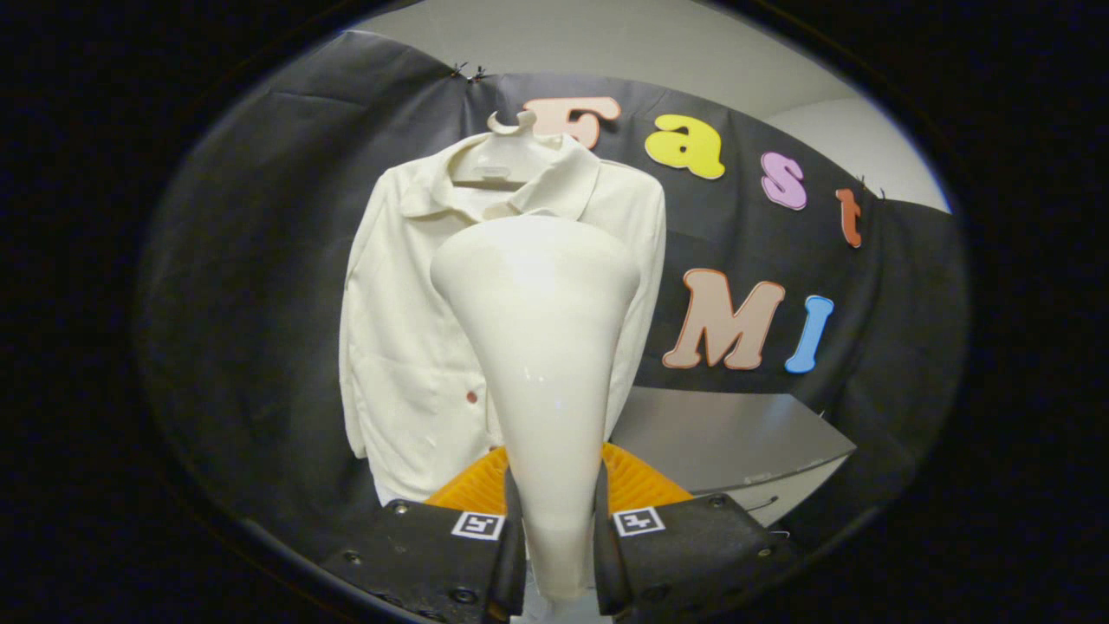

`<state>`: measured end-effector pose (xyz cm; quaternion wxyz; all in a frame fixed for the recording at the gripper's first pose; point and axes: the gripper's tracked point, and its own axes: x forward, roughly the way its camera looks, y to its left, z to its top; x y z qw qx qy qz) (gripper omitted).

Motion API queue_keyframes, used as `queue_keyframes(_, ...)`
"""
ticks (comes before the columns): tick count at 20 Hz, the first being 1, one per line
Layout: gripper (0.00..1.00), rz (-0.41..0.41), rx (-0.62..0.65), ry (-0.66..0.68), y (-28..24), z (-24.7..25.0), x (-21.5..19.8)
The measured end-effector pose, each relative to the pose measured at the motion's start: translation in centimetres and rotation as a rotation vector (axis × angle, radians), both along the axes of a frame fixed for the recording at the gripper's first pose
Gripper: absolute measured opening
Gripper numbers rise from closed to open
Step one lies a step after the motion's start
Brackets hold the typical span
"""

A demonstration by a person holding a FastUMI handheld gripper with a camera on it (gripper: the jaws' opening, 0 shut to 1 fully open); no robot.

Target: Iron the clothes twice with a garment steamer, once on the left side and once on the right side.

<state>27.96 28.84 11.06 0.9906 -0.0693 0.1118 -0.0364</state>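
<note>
Jacket [416,347]: cream, hung on a hanger against the booth wall, left of and behind the steamer.
Steamer [537,347]: upright, its broad head covering the jacket's right half.
Tool [554,555]: both fingers clamp the steamer's narrow handle.
Advice: probably keep the head flat and stroke slowly downward.
Worktop [728,433]: grey, right of the steamer.

The claw [554,555] is built from two blocky housings, one on each side, with flat, angular outer faces. Round screw heads dot the housings along their top corners and lower edges. Each housing carries a small square black-and-white marker [478,524] on its inner top corner, at about 11 and 1 o'clock from the claw's middle. Two slim, upright fingers [515,555] rise on the housings' inner sides.
</note>
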Motion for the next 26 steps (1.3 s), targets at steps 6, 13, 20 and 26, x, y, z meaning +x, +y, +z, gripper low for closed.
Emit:
queue_keyframes(6, 0.31, -0.021, 0.008, -0.043, -2.5, 5.4, 5.9)
queue_keyframes(13, 0.32, -0.025, 0.022, -0.02, -4.3, 5.1, 11.1)
queue_keyframes(20, 0.32, -0.068, 0.038, 0.043, -7.0, 0.8, 11.8)
queue_keyframes(26, 0.32, -0.081, 0.061, 0.075, -7.9, -2.3, 11.7)
